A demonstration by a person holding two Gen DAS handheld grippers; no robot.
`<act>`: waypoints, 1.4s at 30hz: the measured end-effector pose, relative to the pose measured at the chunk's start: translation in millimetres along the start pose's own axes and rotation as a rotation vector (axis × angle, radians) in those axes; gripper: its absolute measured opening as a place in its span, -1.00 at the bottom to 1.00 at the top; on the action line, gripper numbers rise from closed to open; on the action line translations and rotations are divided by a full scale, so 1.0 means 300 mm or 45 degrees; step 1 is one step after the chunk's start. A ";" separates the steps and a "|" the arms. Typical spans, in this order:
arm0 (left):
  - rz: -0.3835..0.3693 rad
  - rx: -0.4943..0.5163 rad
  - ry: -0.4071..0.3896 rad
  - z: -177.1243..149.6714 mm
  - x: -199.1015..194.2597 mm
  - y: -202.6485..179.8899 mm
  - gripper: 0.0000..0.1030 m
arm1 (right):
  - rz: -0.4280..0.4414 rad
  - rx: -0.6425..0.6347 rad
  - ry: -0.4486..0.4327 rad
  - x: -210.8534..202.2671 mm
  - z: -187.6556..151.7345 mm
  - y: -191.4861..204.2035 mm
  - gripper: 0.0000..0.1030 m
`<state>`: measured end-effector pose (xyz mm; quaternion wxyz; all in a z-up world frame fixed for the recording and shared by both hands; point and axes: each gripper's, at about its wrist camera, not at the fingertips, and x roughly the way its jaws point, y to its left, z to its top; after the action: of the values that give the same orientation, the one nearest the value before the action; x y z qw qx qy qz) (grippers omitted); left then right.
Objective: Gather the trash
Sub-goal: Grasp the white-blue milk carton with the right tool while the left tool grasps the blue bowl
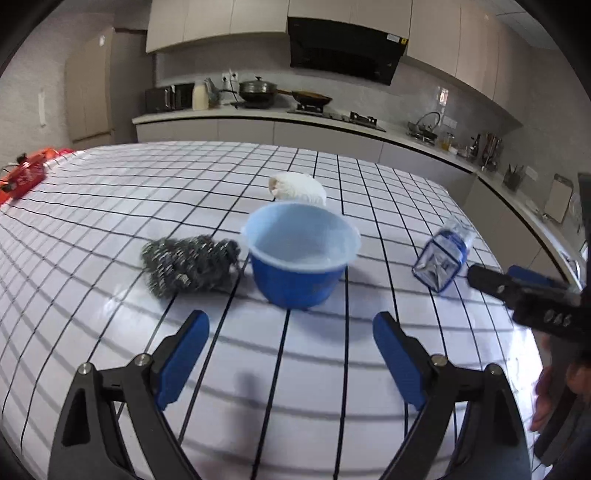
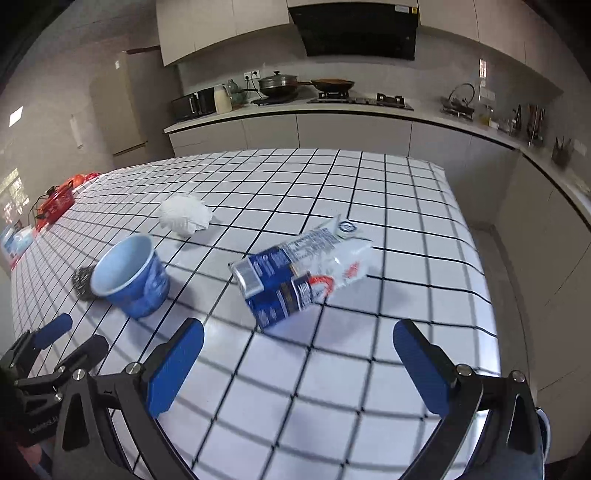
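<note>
Left gripper [image 1: 291,328]: jaws spread wide, nothing between the blue pads, held above the near part of the table [image 1: 110,192], which is covered in a white cloth with a black grid. Right gripper [image 2: 299,341]: likewise wide apart and empty, above the same cloth, and visible at the right edge of the left wrist view as a dark, blurred body with a hand behind it. Directly ahead of the left gripper stands a blue plastic cup [image 1: 301,254], upright, mouth up, interior appearing empty. Just beside the cup, on its left in that view, lies a ball of steel wool [image 1: 188,264]; whether the two touch cannot be determined. Beyond the cup sits a crumpled white tissue [image 1: 297,188], clear of it. Ahead of the right gripper, a blue-and-white carton [image 2: 301,271] lies on its side, its base toward the camera and its gabled top pointing away; it is well apart from the cup and rests near the table's right side. At the far left corner of the table is a red object [image 2: 55,205], with wires attached, too small to identify. Behind the table runs a kitchen counter [image 2: 332,109] carrying a lidded pot, a pan on a hob and a kettle, under a black range hood [image 2: 354,29].
</note>
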<state>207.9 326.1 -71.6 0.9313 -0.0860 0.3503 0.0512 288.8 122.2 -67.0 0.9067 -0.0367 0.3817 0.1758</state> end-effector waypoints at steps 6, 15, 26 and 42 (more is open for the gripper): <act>-0.041 0.030 0.042 0.068 0.080 -0.002 0.77 | 0.017 0.025 0.041 0.121 0.054 -0.001 1.00; -0.068 0.031 0.061 0.112 0.128 -0.004 0.77 | 0.055 -0.078 0.074 0.260 0.153 0.032 0.49; -0.087 0.006 0.077 0.124 0.140 0.008 0.54 | 0.064 -0.044 0.127 0.272 0.139 0.004 0.00; -0.101 0.053 0.007 0.119 0.031 -0.070 0.54 | 0.096 -0.058 0.072 0.105 0.103 -0.042 -0.06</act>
<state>241.1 312.9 -48.6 0.9332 -0.0806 0.3503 0.0069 334.5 125.6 -68.3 0.8872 -0.0479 0.4041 0.2176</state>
